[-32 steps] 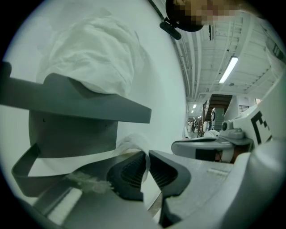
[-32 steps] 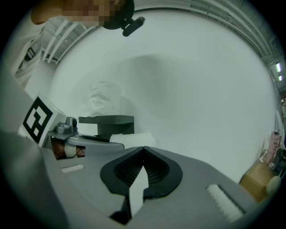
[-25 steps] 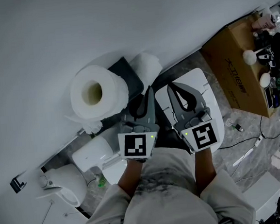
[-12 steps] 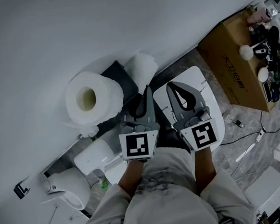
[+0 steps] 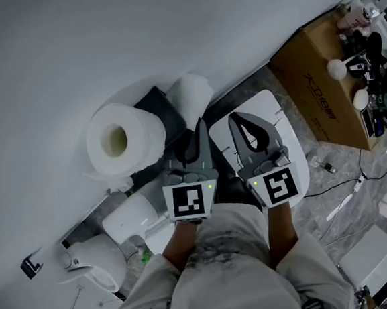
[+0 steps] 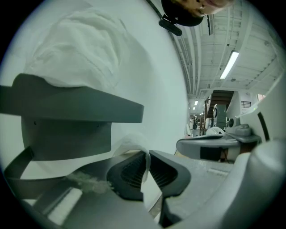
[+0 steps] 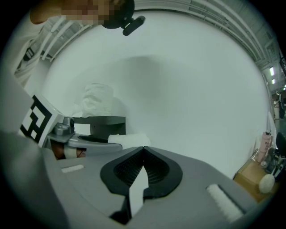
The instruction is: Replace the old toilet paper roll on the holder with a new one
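Holder (image 5: 157, 105) on the wall, big roll (image 5: 117, 147) at its left, smaller roll (image 5: 189, 93) at its right, my left gripper (image 5: 198, 126) just near, paper sheet (image 6: 144, 166) between its jaws, cardboard box (image 5: 320, 99) far right

dim head view, fisheye-warped edges, soft wall shadows

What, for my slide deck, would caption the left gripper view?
Left gripper pinching a thin white tissue sheet just below the dark grey holder shelf.
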`<state>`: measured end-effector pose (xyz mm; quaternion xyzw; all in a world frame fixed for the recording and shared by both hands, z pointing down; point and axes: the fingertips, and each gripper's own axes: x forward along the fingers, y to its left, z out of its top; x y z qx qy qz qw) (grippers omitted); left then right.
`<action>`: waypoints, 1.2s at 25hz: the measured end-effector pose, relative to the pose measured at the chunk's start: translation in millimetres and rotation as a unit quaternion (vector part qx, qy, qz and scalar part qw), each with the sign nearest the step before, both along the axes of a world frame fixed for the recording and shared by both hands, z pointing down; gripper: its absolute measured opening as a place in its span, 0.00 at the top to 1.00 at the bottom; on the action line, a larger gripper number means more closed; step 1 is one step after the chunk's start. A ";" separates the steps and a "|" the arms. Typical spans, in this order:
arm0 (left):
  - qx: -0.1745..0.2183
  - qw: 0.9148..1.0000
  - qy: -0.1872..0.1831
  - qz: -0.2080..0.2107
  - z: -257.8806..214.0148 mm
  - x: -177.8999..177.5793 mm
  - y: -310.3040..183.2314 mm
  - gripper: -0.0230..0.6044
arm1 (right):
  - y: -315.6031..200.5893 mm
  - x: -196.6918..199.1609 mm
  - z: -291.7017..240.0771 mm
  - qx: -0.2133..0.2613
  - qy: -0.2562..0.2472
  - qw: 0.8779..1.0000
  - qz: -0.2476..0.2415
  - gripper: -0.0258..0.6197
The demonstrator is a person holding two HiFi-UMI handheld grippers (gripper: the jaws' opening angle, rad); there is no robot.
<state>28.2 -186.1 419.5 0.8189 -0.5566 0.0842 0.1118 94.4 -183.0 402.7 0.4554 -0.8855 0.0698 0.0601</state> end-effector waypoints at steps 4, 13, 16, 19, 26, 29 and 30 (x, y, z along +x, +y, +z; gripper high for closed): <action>0.007 1.000 -0.004 0.007 -1.3 0.6 -0.2 0.92 | 1.0 2.1 -0.9 0.000 0.002 1.000 0.003 0.96; 0.007 1.000 -0.011 -0.005 -1.0 1.4 -0.1 0.92 | 4.6 6.0 0.2 -0.004 0.004 1.000 0.012 0.96; 0.008 1.000 -0.011 -0.005 -1.2 1.2 -0.6 0.93 | 4.7 6.8 0.8 -0.005 0.002 1.000 0.015 0.96; 0.006 1.000 -0.011 -0.009 -0.6 1.8 -0.2 0.93 | 4.7 9.1 0.6 -0.003 0.000 1.000 0.017 0.96; 0.012 1.000 -0.006 0.008 -0.3 2.3 -0.8 0.93 | 7.1 14.4 0.9 -0.003 -0.004 1.000 0.011 0.96; 0.011 1.000 -0.010 0.010 -0.3 2.2 -1.4 0.93 | 6.3 18.1 1.0 -0.006 -0.004 1.000 0.012 0.96; 0.010 1.000 -0.011 0.012 -0.4 2.0 -1.6 0.93 | 5.7 19.1 0.7 -0.006 -0.004 1.000 0.012 0.96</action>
